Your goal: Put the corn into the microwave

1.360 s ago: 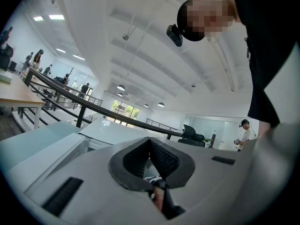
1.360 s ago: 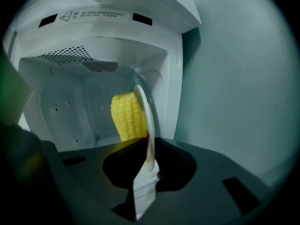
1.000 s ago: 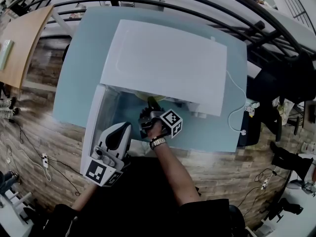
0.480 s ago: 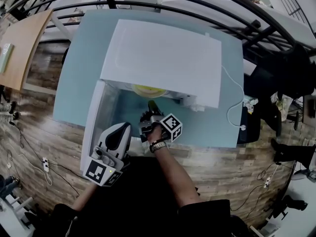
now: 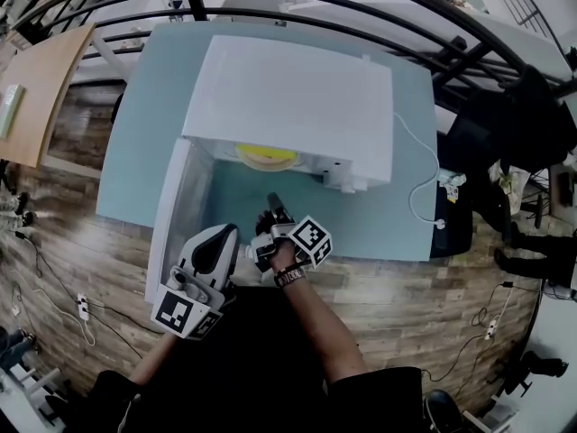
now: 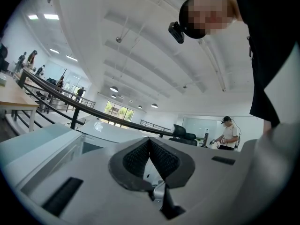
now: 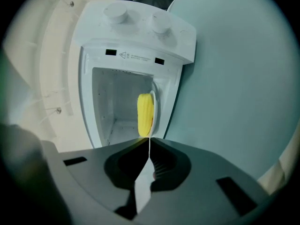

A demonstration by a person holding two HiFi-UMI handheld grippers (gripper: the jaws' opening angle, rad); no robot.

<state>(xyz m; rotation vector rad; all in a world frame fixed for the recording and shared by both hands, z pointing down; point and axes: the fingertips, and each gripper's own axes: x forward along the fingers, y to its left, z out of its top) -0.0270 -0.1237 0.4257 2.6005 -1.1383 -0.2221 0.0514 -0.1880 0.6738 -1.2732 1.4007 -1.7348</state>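
The yellow corn (image 5: pixel 266 158) lies on a pale plate inside the white microwave (image 5: pixel 288 106), whose door (image 5: pixel 176 215) hangs open to the left. In the right gripper view the corn (image 7: pixel 145 114) shows in the cavity, straight beyond the jaws. My right gripper (image 5: pixel 275 209) is shut with nothing in it, out over the blue table in front of the opening. My left gripper (image 5: pixel 219 234) is shut and empty, held low by the door's near edge; its own view looks up at the ceiling.
The microwave stands on a light blue table (image 5: pixel 379 219); its white cable (image 5: pixel 419 179) runs off to the right. Two knobs (image 7: pixel 115 13) sit on the control panel. A black railing (image 5: pixel 297 12) curves behind, and a wooden table (image 5: pixel 41 88) lies far left.
My right gripper has drawn back from the microwave opening toward me. The corn stays inside. My left gripper has hardly moved.
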